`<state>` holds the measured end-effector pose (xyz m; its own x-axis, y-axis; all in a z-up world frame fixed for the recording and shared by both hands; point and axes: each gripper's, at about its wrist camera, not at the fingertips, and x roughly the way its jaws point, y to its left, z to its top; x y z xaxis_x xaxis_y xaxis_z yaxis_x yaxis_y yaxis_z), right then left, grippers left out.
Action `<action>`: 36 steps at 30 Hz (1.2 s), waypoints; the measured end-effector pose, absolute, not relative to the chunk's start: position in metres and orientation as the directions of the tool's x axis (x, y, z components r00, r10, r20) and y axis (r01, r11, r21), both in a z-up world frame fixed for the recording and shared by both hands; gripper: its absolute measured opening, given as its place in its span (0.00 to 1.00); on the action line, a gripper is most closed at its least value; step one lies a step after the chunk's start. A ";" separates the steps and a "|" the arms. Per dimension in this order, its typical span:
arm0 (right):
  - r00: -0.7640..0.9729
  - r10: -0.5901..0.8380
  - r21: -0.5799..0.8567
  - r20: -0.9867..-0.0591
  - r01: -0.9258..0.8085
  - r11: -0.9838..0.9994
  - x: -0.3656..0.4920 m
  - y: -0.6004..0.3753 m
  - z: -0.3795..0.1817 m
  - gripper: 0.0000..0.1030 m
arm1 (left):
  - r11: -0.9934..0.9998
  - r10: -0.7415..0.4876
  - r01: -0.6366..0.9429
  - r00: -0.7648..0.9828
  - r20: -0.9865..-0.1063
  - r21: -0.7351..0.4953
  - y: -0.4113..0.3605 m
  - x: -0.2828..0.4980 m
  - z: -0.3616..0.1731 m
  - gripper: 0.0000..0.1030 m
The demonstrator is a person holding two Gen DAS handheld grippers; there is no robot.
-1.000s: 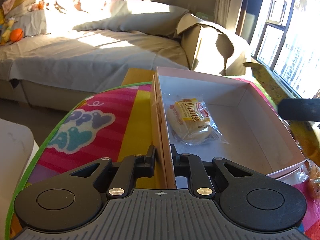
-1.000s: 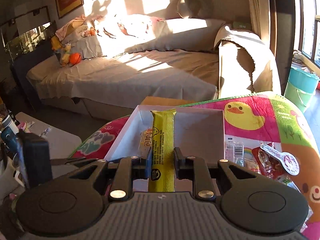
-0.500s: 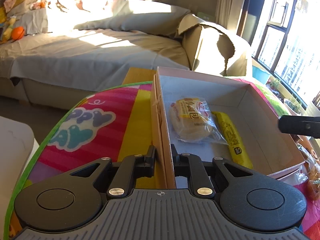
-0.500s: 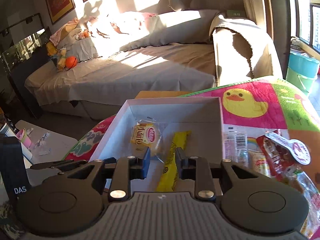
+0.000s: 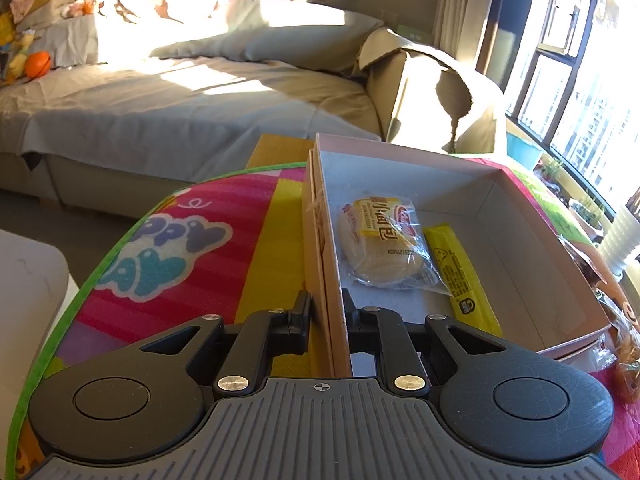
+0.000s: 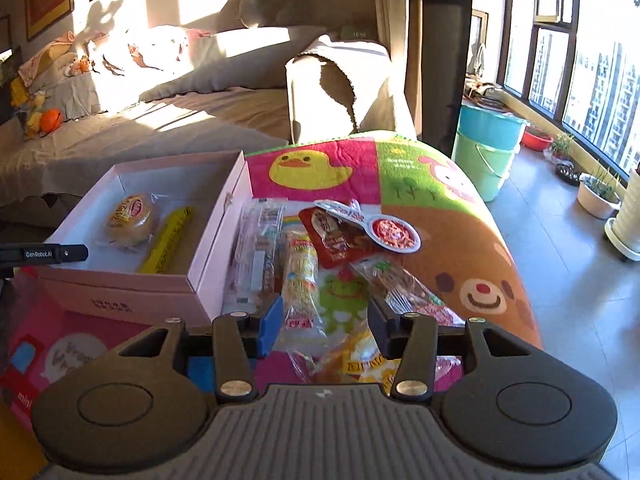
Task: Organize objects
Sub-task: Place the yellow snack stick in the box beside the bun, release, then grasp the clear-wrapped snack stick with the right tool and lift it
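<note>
Where a second ago it pinched the yellow bar over the box, the change: right gripper (image 6: 324, 320) now stands empty with fingers spread wide, drawn back over the loose snacks.

Left gripper (image 5: 325, 316): clamped as before on the near wall of the pink box (image 5: 532, 248), one finger inside, one outside.

Noodle pack (image 6: 300, 276): just ahead of the right gripper, lying lengthwise between its fingers' line of sight, on the mat.

Snack pile: clear wrapped pack (image 6: 256, 248) touching the box's outer wall; red sauce packet (image 6: 340, 236) beyond, overlapped by a round-ended pouch (image 6: 394, 234).

Yellow bar (image 5: 460, 276): now lying flat on the box floor, just beside the bun.

Wrapped bun (image 5: 380, 240): in the box, nearer the clamped wall, its plastic edge over the bar.

Play mat (image 6: 432, 184): bright cartoon cover under everything.

Beyond: draped sofa (image 5: 180, 112), then stacked buckets (image 6: 486, 148) by the window.
</note>
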<state>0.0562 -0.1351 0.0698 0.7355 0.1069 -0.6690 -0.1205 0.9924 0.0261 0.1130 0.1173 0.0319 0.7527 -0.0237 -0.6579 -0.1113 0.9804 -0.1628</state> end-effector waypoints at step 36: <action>0.612 0.219 0.124 -0.760 -0.194 0.973 0.164 -0.118 0.039 0.08 | 0.983 -0.012 -0.112 0.744 -0.668 -0.143 0.115 0.115 0.034 0.15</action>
